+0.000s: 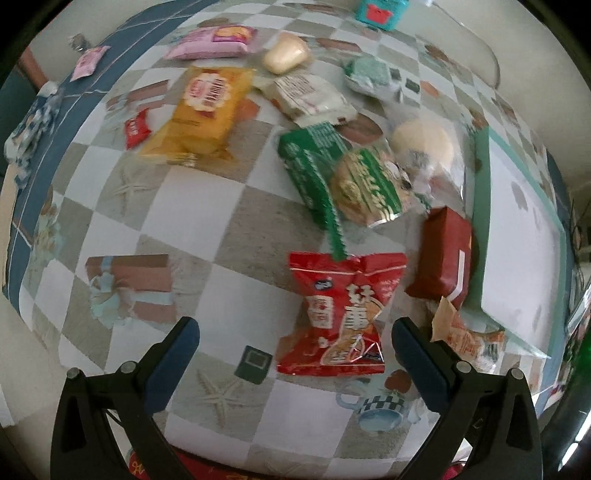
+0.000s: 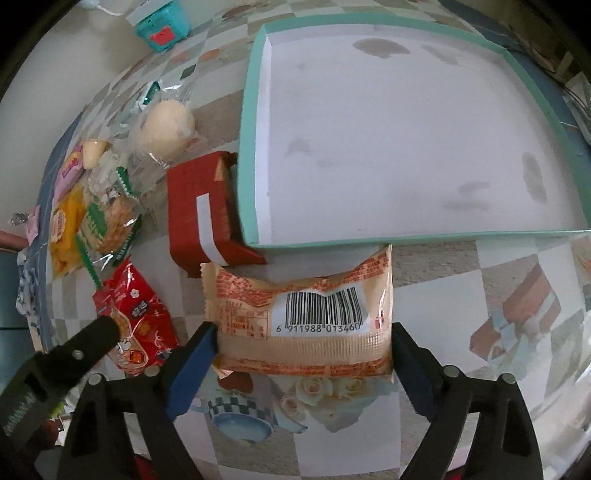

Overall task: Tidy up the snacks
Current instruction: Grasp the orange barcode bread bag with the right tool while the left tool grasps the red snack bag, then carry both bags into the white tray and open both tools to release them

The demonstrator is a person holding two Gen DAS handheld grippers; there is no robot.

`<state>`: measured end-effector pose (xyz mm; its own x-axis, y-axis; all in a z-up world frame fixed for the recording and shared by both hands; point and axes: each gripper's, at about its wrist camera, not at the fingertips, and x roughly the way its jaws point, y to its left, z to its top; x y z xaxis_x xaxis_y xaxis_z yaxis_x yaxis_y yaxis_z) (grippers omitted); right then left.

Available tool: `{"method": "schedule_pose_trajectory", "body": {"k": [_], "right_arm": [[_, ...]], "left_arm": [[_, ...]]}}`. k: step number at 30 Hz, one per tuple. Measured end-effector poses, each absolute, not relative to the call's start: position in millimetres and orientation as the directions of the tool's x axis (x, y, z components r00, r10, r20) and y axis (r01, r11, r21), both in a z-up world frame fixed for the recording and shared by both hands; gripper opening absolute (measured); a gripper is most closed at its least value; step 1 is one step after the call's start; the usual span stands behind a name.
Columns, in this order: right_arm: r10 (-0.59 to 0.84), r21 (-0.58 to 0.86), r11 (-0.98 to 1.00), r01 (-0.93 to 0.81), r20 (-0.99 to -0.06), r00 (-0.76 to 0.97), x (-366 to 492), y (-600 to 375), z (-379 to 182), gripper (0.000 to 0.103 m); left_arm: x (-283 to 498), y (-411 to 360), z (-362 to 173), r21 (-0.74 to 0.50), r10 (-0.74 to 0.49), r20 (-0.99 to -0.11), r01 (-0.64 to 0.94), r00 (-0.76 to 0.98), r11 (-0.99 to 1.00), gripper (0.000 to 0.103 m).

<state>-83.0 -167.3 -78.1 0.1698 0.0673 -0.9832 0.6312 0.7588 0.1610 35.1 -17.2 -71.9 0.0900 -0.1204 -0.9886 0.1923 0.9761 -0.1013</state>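
Note:
My right gripper (image 2: 303, 329) points down at the checked tablecloth, and its blue pads touch both side edges of an orange snack packet (image 2: 303, 295) that lies barcode up just in front of the teal box (image 2: 251, 147). That packet also shows at the right edge of the left wrist view (image 1: 465, 336). My left gripper (image 1: 295, 325) hangs open over a red snack bag (image 1: 343, 310), which lies flat between and just ahead of its fingers, untouched. One black finger (image 2: 74, 350) of the left gripper shows beside the red bag (image 2: 140, 317).
A red-brown box (image 2: 195, 210) leans against the teal box's near corner. Beyond lie a green cracker pack (image 1: 332, 173), a wrapped bun (image 1: 424, 142), a yellow pack (image 1: 207, 110), a pink pack (image 1: 214, 42) and a small teal container (image 1: 380, 11).

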Motion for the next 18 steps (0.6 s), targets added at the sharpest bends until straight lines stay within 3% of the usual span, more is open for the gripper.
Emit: {"method": "schedule_pose_trajectory", "body": {"k": [3,4,8,10,18], "right_arm": [[0.070,0.164,0.756,0.634,-0.983,0.171,-85.3,-169.4,-73.5,0.089],[0.071,0.163,0.756,0.634,-0.983,0.169,-85.1,-169.9,-73.7,0.089],[0.069,0.161,0.761,0.628,-0.983,0.169,-82.3,-173.1,-77.6,0.086],[0.072,0.167,0.760,0.629,-0.982,0.174,-81.8,-172.7,-78.1,0.085],[0.087,0.194,0.750,0.633,-0.977,0.196,-87.5,-178.9,-72.6,0.083]], "left_arm": [[38.3,-26.1,-78.8,-0.116,-0.130,-0.989,0.186,0.066,0.976,0.095],[39.5,-28.3,-80.4,-0.129,-0.142,-0.988,0.182,0.060,0.975,0.084],[41.0,-36.3,-90.9,-0.147,-0.159,-0.986,0.193,0.048,0.970,0.062],[39.5,-45.7,-94.2,-0.153,-0.167,-0.985,0.215,0.046,0.964,0.042],[25.0,-65.4,-91.8,-0.131,-0.154,-0.986,0.251,0.071,0.959,0.036]]}}
